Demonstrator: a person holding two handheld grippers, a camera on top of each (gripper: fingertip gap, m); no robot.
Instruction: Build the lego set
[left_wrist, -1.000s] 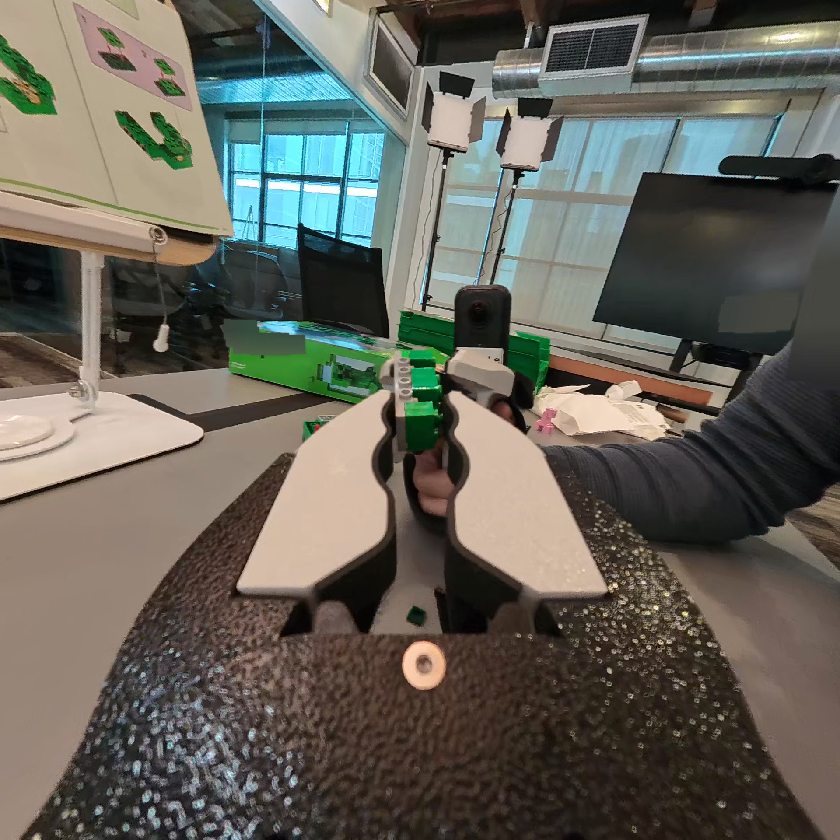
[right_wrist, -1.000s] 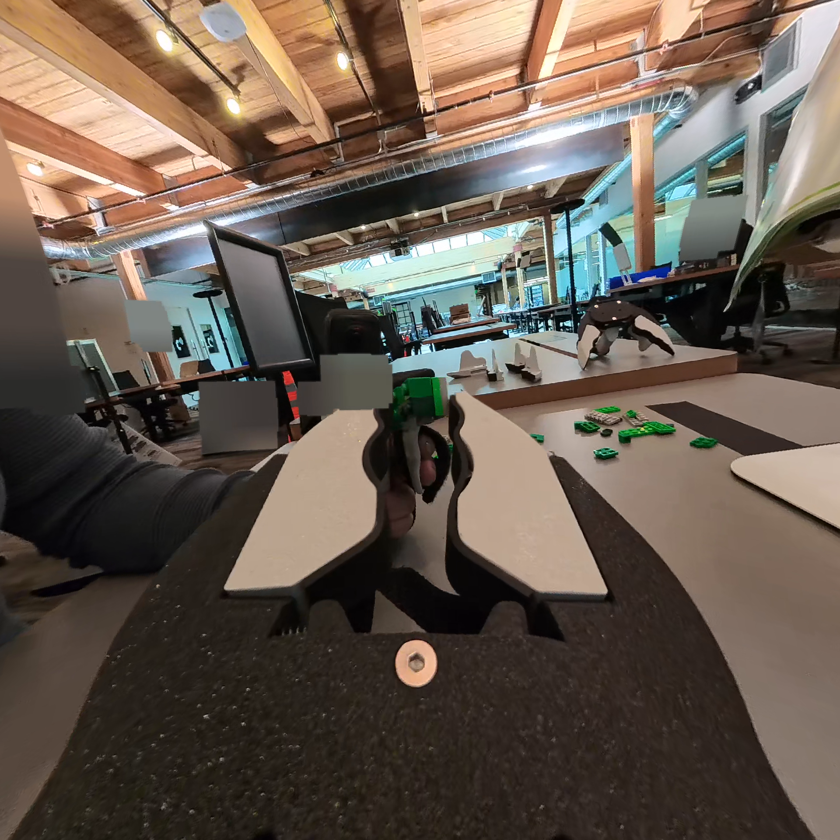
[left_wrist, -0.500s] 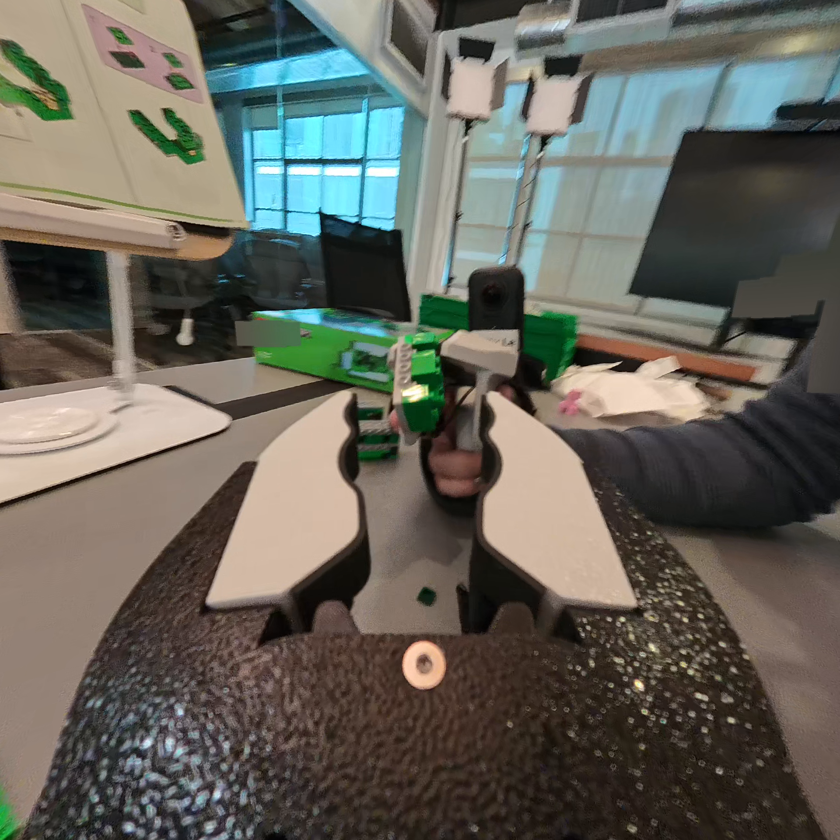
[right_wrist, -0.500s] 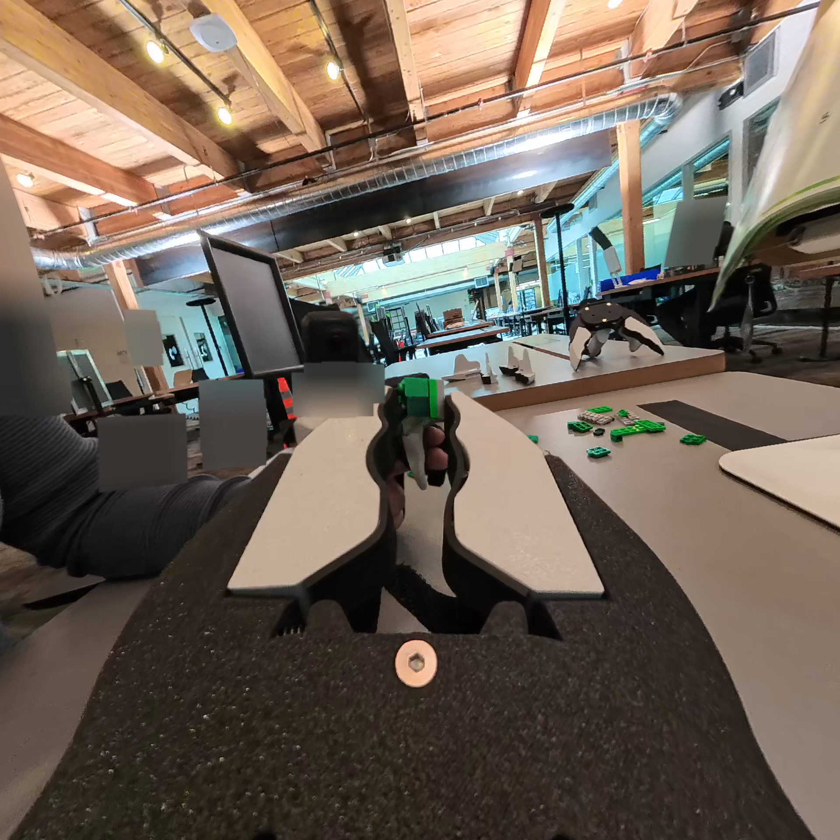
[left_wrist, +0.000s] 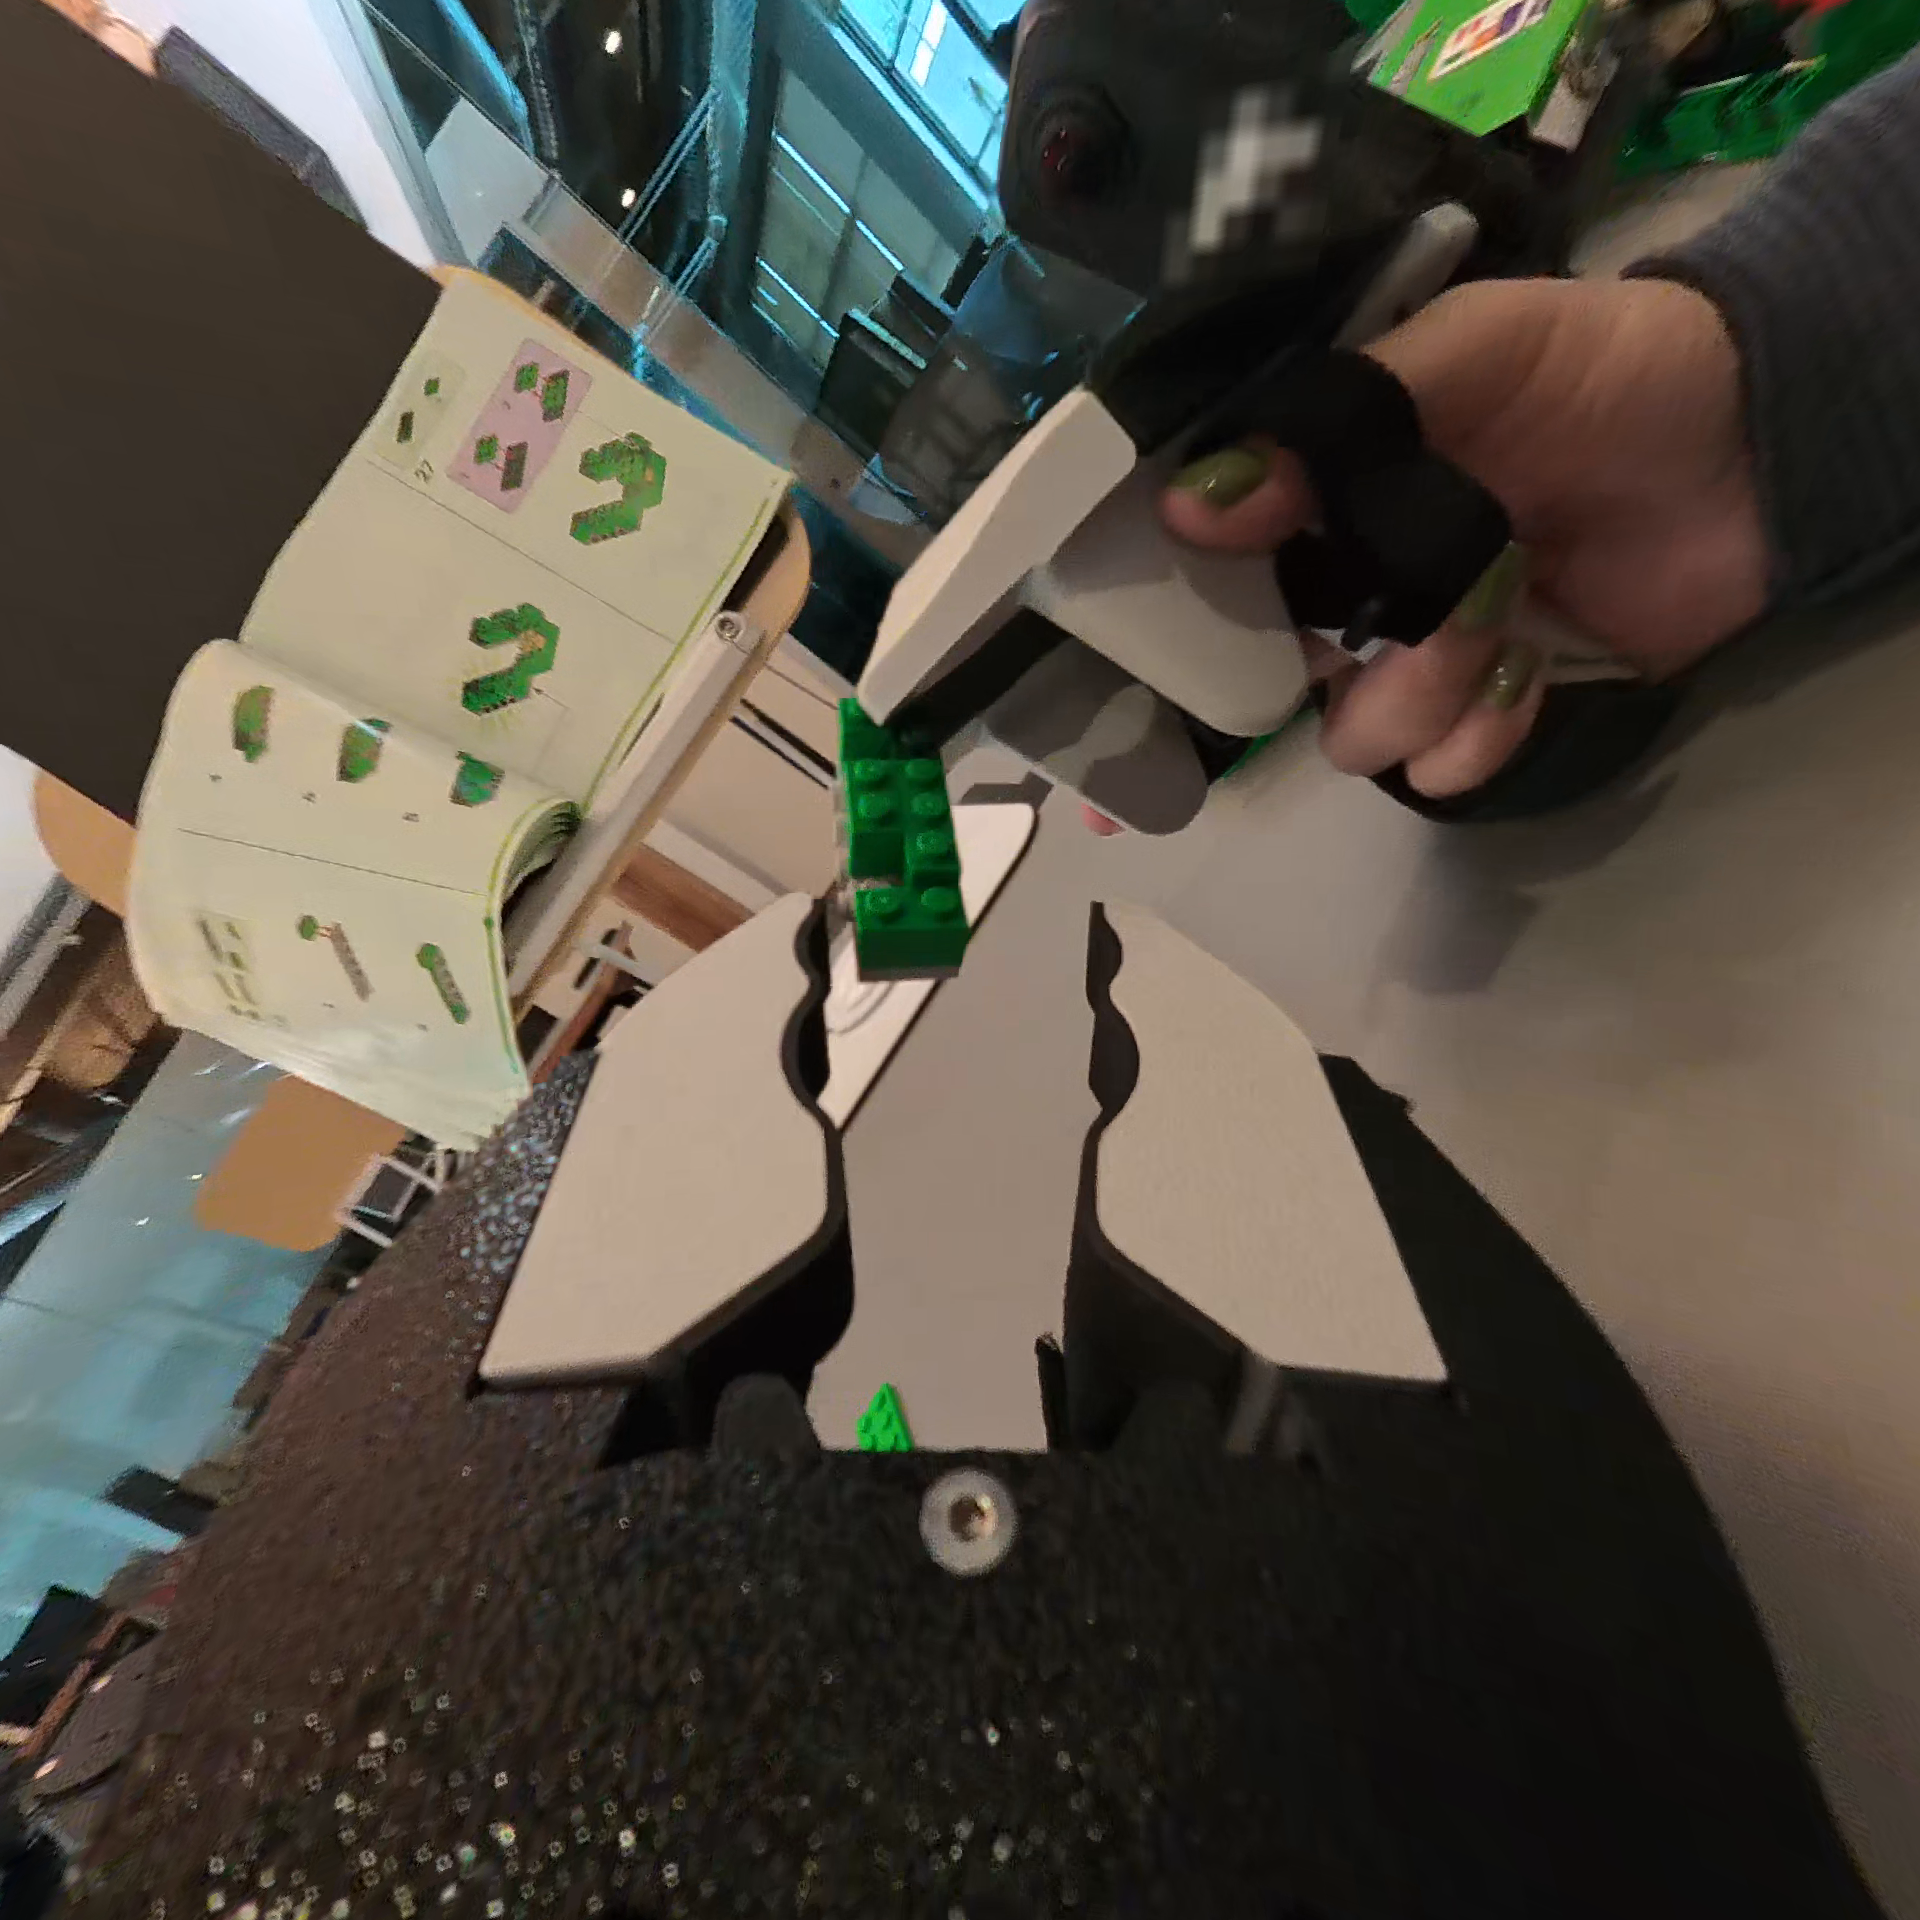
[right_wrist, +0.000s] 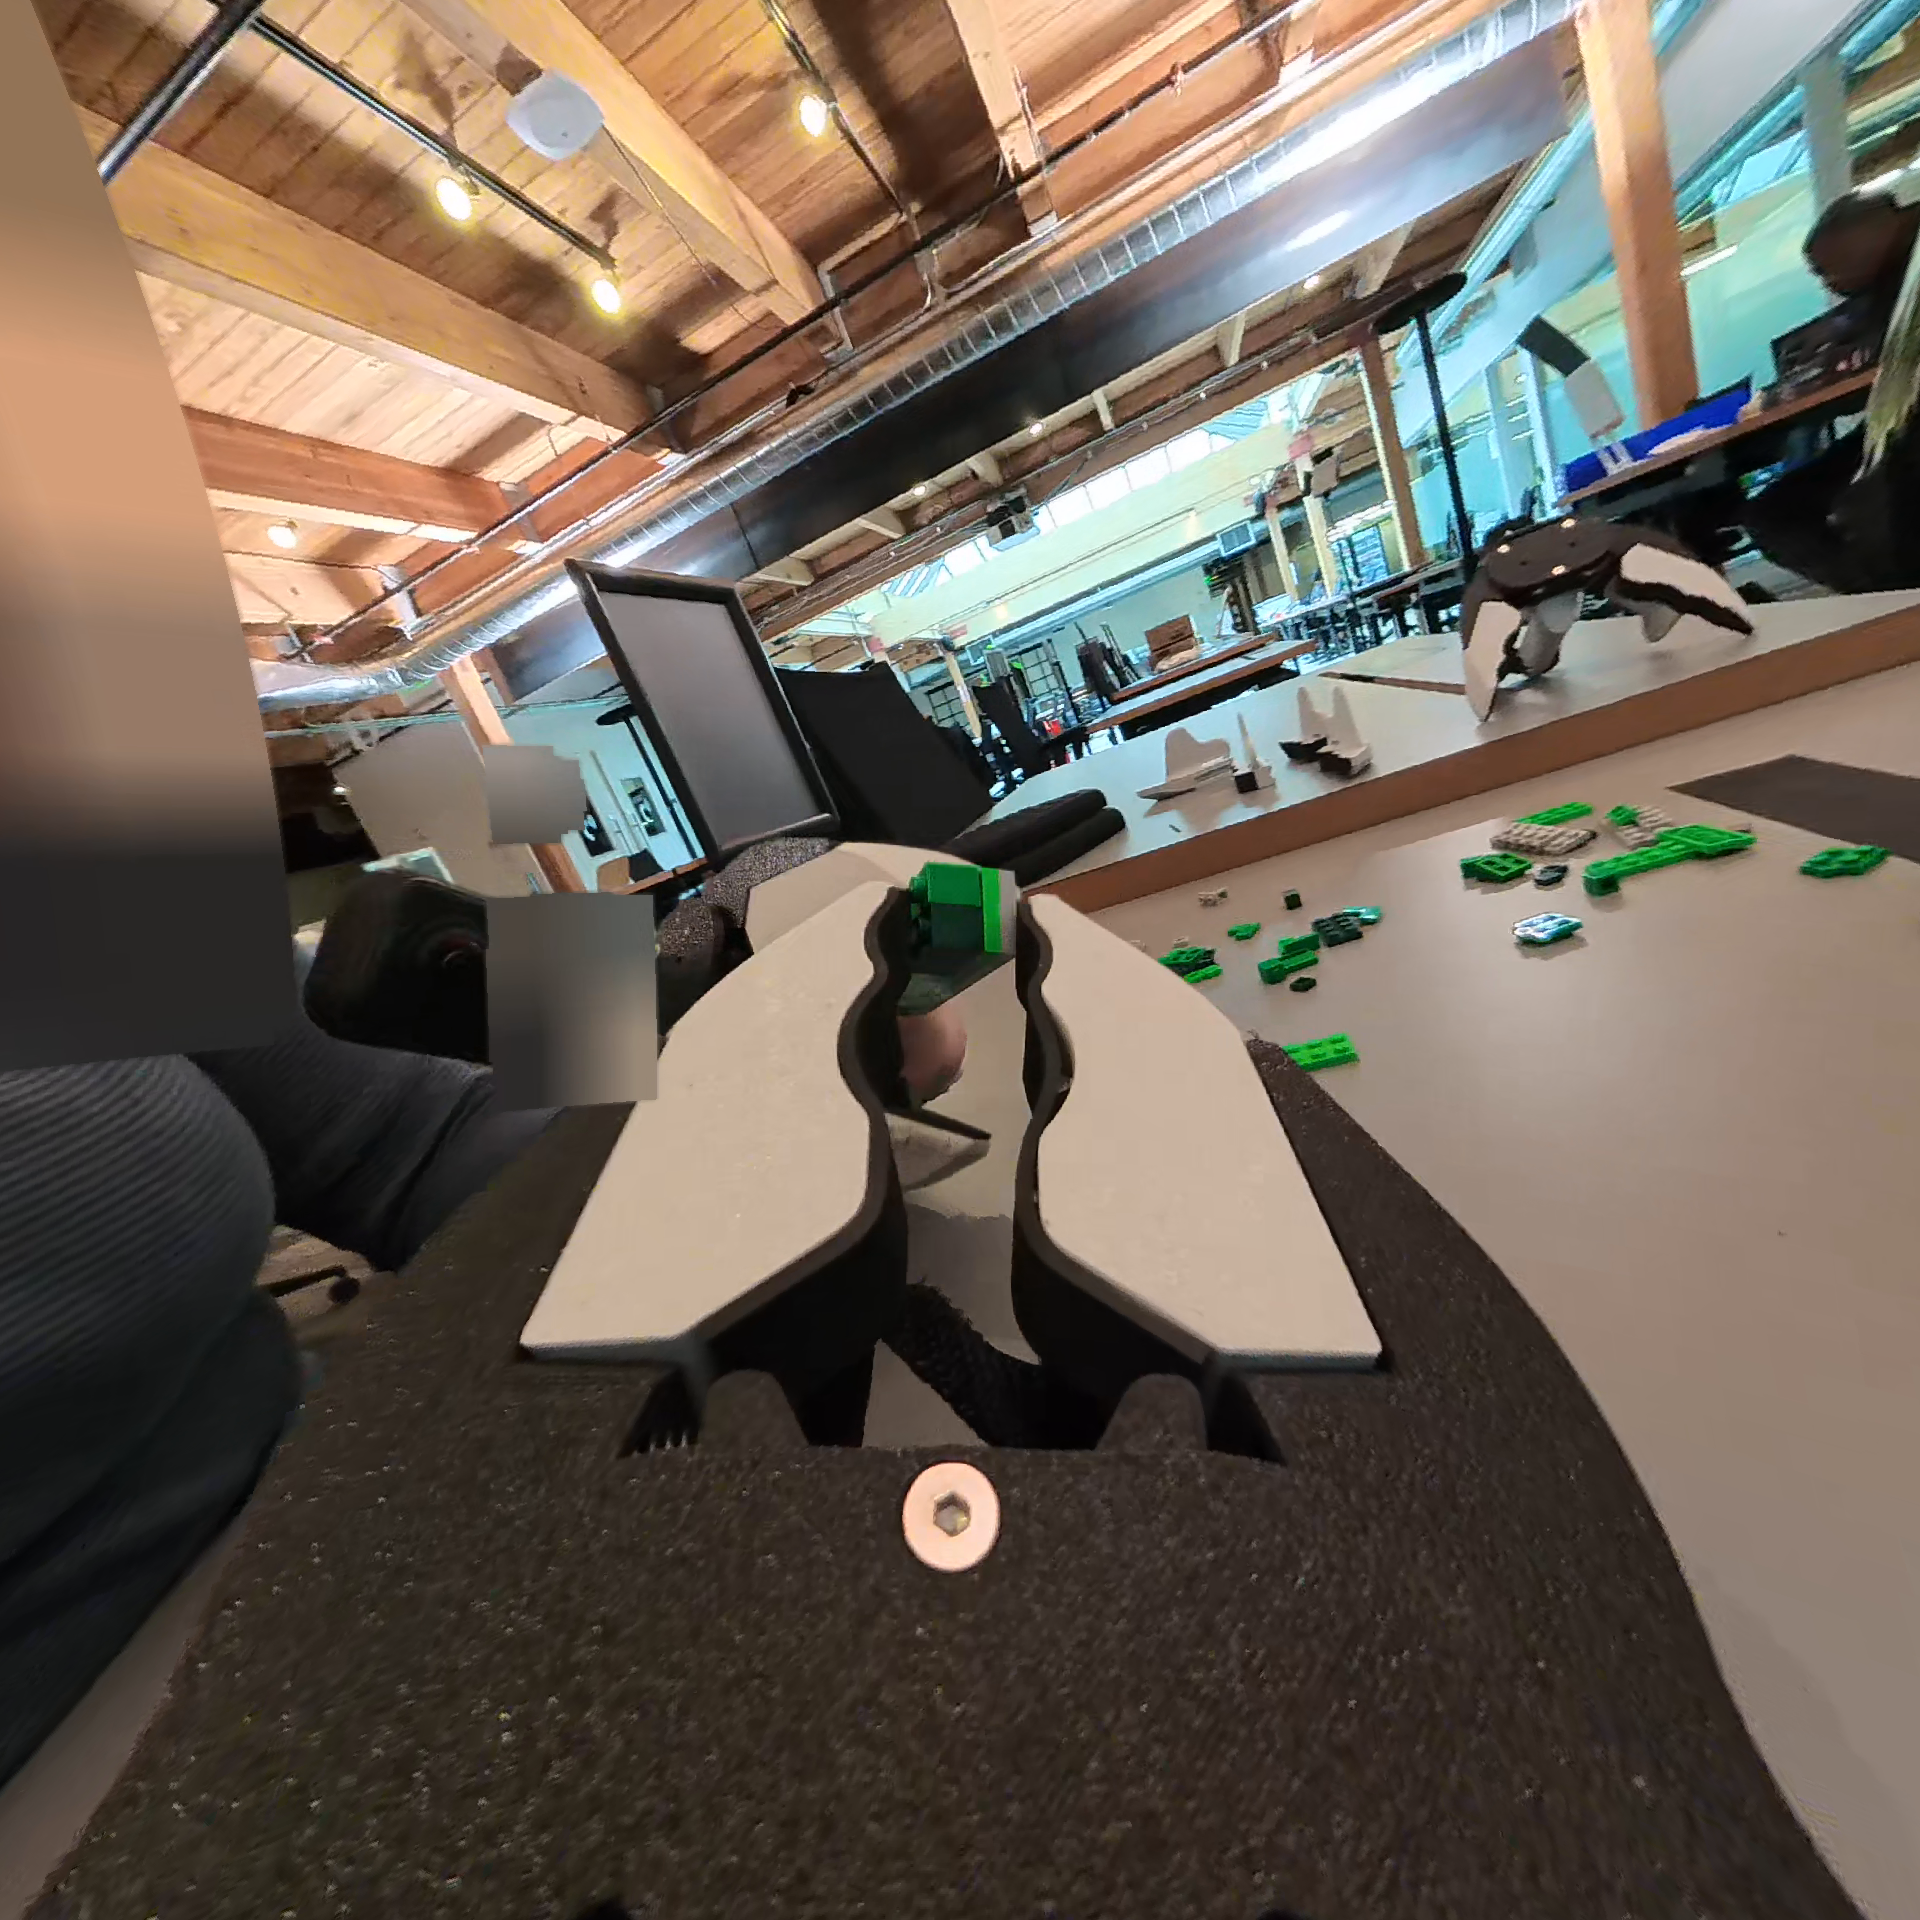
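Note:
A green lego assembly (left_wrist: 902, 852) of stacked plates hangs from my right gripper (left_wrist: 899, 717), which comes in from the upper right in a person's hand (left_wrist: 1558, 540). In the right wrist view my right gripper (right_wrist: 951, 914) is shut on the same assembly (right_wrist: 956, 904) at its fingertips. My left gripper (left_wrist: 956, 925) is open and holds nothing. The assembly's lower end sits just above the gap between its fingertips, close to the left fingertip (left_wrist: 800, 935). A tiny green piece (left_wrist: 883, 1423) lies on the table under the left gripper.
An open instruction booklet (left_wrist: 436, 748) stands on a holder to the left. Several loose green and grey pieces (right_wrist: 1642, 842) lie on the grey table to the right. A spare gripper (right_wrist: 1558, 592) rests on a raised board behind them. A monitor (right_wrist: 707, 727) stands farther back. The tips of both grippers are at nearly the same place. From the left gripper's tips to the tiny green piece (left_wrist: 883, 1423) is close to 15 centimetres. It is also in sight in the right wrist view (right_wrist: 1324, 1055).
My left gripper was shut on the assembly, then opened and let go. It has since rolled and swung toward the booklet. My right gripper keeps hold of the assembly.

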